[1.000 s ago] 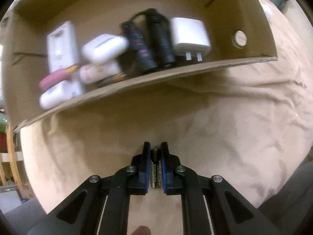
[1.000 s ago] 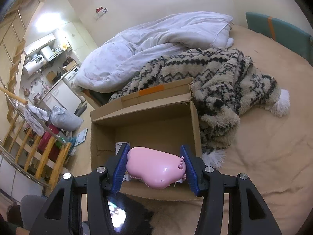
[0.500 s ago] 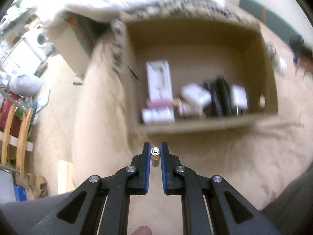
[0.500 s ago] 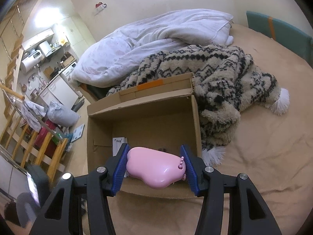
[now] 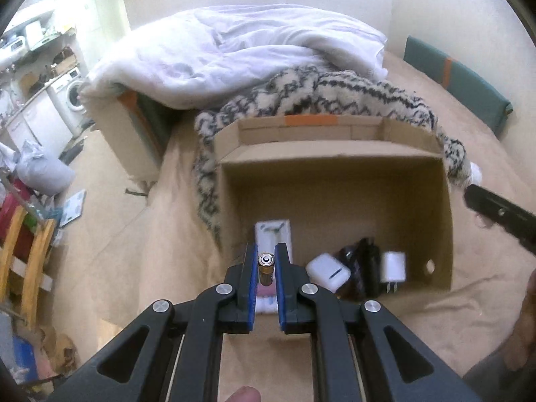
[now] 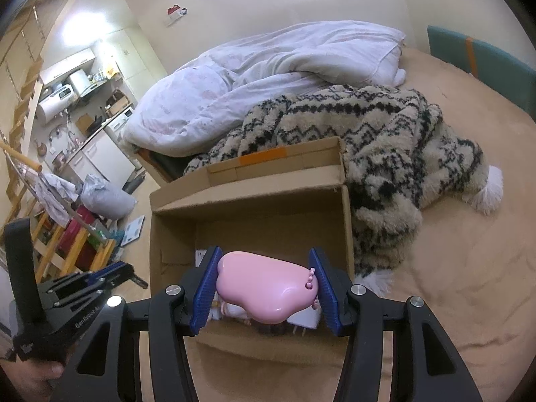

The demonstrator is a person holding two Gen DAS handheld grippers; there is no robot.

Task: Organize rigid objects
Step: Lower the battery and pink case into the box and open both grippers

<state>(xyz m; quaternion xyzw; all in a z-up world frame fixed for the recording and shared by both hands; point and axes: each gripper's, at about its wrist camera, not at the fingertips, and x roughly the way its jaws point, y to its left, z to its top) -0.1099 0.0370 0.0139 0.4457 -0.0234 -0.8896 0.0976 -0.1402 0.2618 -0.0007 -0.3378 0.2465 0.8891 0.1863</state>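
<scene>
An open cardboard box (image 5: 335, 181) (image 6: 248, 207) stands on the tan bedsheet. Inside lie a white flat packet (image 5: 272, 234), a white earbud case (image 5: 327, 272), black cylinders (image 5: 365, 264) and a white charger plug (image 5: 393, 267). My left gripper (image 5: 266, 254) is shut on a small battery (image 5: 266, 265), held over the box's near left corner. My right gripper (image 6: 264, 268) is shut on a pink rounded case (image 6: 264, 288), above the box's near wall. The left gripper's body also shows in the right wrist view (image 6: 67, 294).
A black-and-cream patterned fleece blanket (image 6: 385, 140) lies behind and right of the box, a white duvet (image 5: 234, 53) beyond it. The bed's left edge drops to a floor with wooden rails (image 5: 30, 254) and clutter. A teal cushion (image 5: 459, 83) lies far right.
My left gripper has lifted and tilted up with the battery, from low over the sheet to above the box's near corner. My right gripper stays nearly still with the pink case.
</scene>
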